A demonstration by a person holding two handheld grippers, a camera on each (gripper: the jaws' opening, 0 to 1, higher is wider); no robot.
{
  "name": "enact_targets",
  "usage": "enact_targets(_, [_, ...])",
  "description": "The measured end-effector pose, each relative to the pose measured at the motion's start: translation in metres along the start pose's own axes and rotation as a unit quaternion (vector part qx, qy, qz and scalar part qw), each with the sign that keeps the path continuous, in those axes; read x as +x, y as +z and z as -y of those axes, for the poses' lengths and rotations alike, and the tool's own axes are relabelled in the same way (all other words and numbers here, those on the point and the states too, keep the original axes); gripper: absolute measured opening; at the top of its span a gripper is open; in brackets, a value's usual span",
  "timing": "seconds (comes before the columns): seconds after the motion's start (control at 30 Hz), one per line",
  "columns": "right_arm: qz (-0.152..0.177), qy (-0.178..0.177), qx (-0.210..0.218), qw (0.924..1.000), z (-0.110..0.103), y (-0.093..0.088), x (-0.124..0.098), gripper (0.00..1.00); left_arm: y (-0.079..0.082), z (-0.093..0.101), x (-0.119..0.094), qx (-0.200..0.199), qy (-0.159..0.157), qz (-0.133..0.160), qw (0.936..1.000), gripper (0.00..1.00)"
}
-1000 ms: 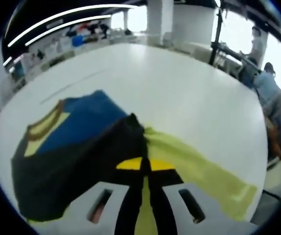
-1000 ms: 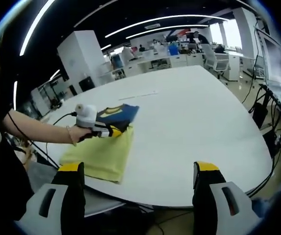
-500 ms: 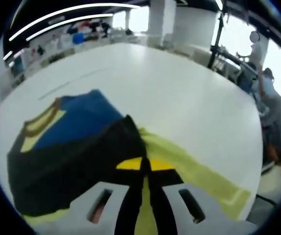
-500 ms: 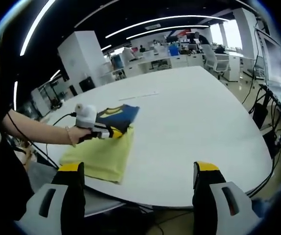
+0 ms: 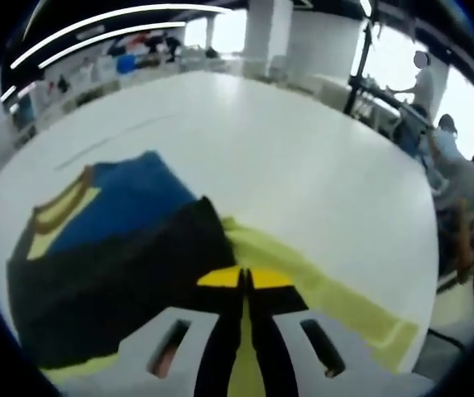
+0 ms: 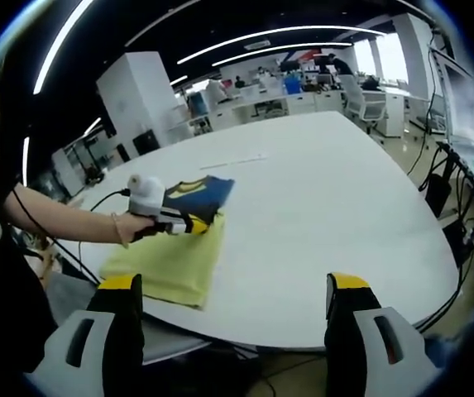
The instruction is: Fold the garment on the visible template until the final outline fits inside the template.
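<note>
While the left claw (image 5: pixel 242 285) sits at the lower centre of the left gripper view, its jaws are pressed together with dark fabric of the garment (image 5: pixel 117 248) at their tips, so it reads as pinched on the garment; garment is blue with a yellow-and-brown collar toward the left of that frame, a dark flap lying over its lower part; under it the yellow template (image 5: pixel 336 302) runs off to the lower right; all on the white round tabletop (image 5: pixel 303 157); in the right gripper view the right claw (image 6: pixel 232 318) rises from the bottom edge, jaws wide apart and holding nothing, off the near edge of the tabletop (image 6: pixel 327 215); garment (image 6: pixel 199 192) and template (image 6: pixel 174 260) lie left of centre there; left claw (image 6: pixel 189 223), held by a person's hand (image 6: pixel 133 225), meets the garment's edge; office desks blurred in the background.
</note>
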State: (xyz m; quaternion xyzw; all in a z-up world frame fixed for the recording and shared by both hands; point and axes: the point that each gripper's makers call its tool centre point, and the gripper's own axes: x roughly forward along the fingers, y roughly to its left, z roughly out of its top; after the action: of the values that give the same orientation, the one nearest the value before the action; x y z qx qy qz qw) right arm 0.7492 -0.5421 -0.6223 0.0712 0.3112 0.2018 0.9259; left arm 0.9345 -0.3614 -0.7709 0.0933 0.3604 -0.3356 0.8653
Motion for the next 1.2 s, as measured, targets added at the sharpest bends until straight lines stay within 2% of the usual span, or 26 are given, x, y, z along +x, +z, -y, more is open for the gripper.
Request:
enact_targets(0.23, [0.003,-0.005,0.001,1.0,0.003,0.001,-0.003,0.92,-0.004,-0.001,0.0,-0.003,-0.001,-0.004,1.0,0.0])
enact_targets(0.47, [0.006,0.004,0.0,1.0,-0.004,0.005,0.003,0.92,0.002,-0.012,-0.013,-0.009,0.011,0.007,0.9999,0.0])
enact_targets(0.57, [0.007,0.011,-0.009,0.9999,-0.01,0.01,0.008,0.92,0.002,-0.018,-0.023,-0.015,0.014,0.011,0.9997,0.09])
enact_targets(0.7, [0.013,0.022,-0.018,0.9995,-0.018,0.019,0.014,0.92,-0.002,-0.029,-0.04,-0.027,0.018,0.012,0.9994,0.17])
enact_targets(0.83, [0.017,0.034,-0.03,0.9988,-0.03,0.026,0.019,0.92,-0.007,-0.043,-0.058,-0.035,0.03,0.018,0.9988,0.21])
enact_targets(1.2, [0.023,0.07,-0.056,0.9957,-0.062,0.04,0.037,0.92,-0.038,-0.074,-0.118,-0.051,0.037,0.019,0.9978,0.39])
